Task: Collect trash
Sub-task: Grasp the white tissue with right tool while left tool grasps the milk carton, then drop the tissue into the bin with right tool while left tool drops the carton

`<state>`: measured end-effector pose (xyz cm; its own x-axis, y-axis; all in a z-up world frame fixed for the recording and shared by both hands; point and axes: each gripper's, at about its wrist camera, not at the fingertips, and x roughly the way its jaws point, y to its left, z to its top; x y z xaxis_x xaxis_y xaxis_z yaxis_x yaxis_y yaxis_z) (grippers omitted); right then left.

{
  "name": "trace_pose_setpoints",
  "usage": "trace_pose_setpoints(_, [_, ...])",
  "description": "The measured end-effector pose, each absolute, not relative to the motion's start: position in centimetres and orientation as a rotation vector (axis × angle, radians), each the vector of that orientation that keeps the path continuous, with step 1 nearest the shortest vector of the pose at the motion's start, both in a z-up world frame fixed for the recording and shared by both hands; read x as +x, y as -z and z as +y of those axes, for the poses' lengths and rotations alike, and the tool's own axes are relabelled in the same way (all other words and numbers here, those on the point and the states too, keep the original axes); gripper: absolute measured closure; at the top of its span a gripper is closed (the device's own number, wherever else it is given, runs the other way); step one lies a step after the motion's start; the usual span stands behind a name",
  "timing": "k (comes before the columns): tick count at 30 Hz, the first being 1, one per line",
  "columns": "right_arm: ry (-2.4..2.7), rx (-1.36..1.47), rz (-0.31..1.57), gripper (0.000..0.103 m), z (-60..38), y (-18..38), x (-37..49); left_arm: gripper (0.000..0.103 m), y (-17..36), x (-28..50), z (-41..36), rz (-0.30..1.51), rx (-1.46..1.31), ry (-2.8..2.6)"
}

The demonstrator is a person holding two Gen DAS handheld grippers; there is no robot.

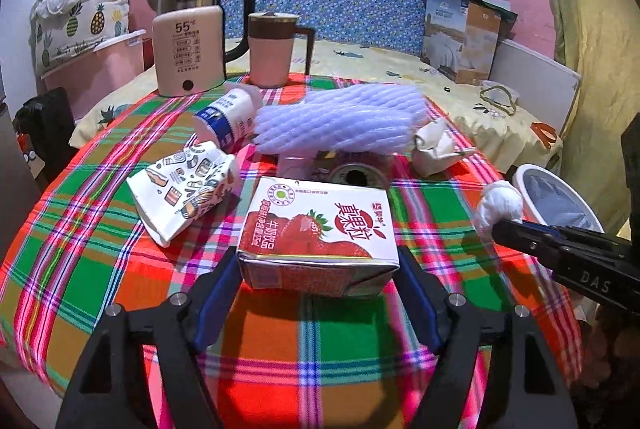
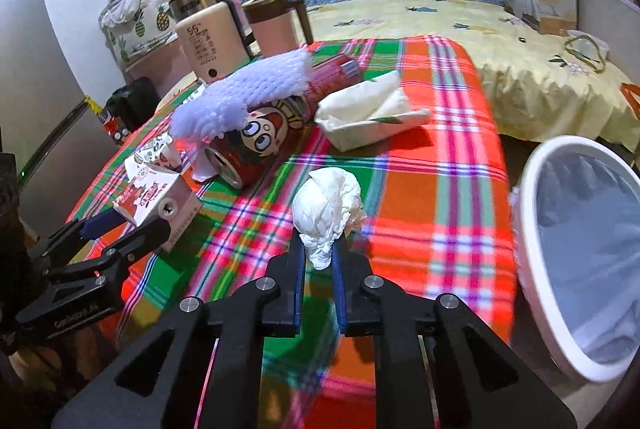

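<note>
step: both loads lifted, binning next | right hand-held gripper (image 2: 319, 261) pinching tissue wad (image 2: 326, 205), frame centre | left hand-held gripper (image 1: 318, 269) clamping milk carton (image 1: 316, 233) | next: swing to bin (image 2: 532, 229), right edge

The tablecloth (image 1: 100, 237) is woven plaid cloth, matt. The milk carton (image 1: 320, 233) is smooth printed card with a slight sheen. The wad of tissue (image 2: 326, 213) is crumpled matt paper. The can (image 2: 260, 145) is glossy printed metal. The foam net (image 1: 340, 121) is soft ribbed foam. The kettle (image 1: 188, 49) has a smooth plastic shell and a shiny steel top. The bin (image 2: 532, 229) has a smooth white plastic rim.
</note>
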<state>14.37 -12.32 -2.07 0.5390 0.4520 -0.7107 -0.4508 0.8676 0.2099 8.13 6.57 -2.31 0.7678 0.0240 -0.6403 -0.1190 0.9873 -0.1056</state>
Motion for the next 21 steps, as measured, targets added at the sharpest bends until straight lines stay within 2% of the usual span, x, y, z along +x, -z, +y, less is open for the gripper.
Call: trace_pose_setpoints(21, [-0.301, 0.115, 0.762, 0.089, -22.6, 0.8, 12.6, 0.026, -1.2, 11.5, -5.3, 0.640, -0.023, 0.178])
